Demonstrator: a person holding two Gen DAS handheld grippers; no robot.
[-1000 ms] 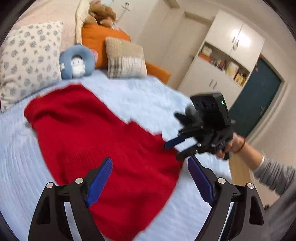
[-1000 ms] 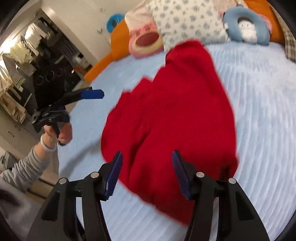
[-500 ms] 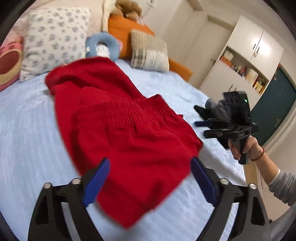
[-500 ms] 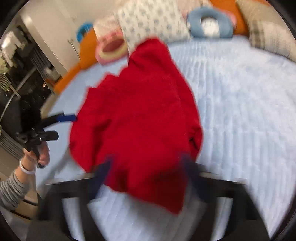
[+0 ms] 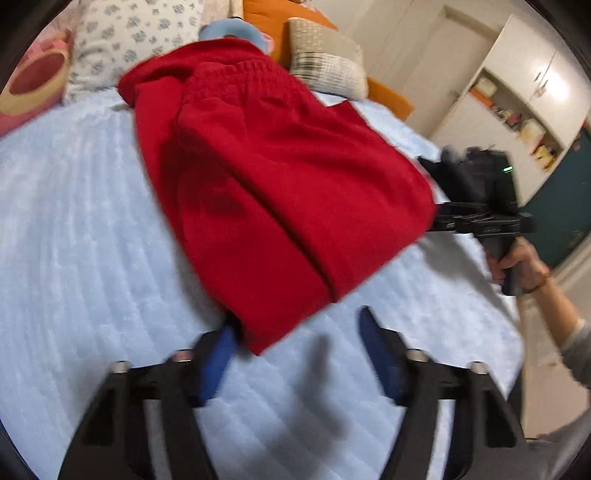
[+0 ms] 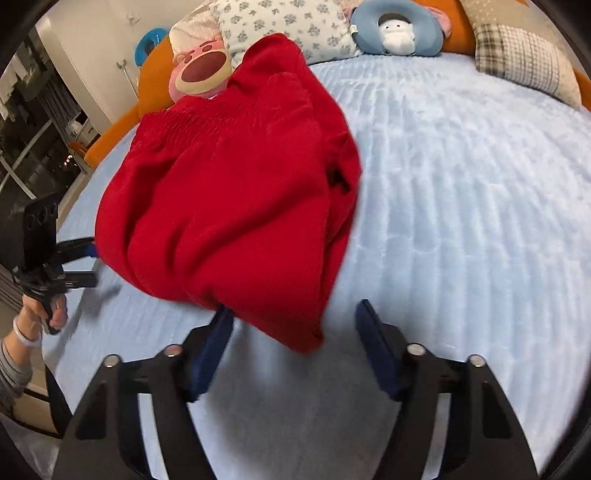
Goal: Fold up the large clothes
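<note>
Below, a red garment (image 5: pixel 280 173) lies folded over on a pale blue bed (image 5: pixel 74 240), far end toward the pillows (image 6: pixel 295 22). Left gripper (image 5: pixel 295 339) and right gripper (image 6: pixel 293 328) each straddle a near corner, fingers just closing but apart, not yet pinching the cloth.

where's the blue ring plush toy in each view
Left wrist view: blue ring plush toy at top centre, mostly hidden behind the red garment.
Right wrist view: blue ring plush toy at top, right of centre, in full view.
Shared landmark: the plaid pillow, just right of it in both.
</note>
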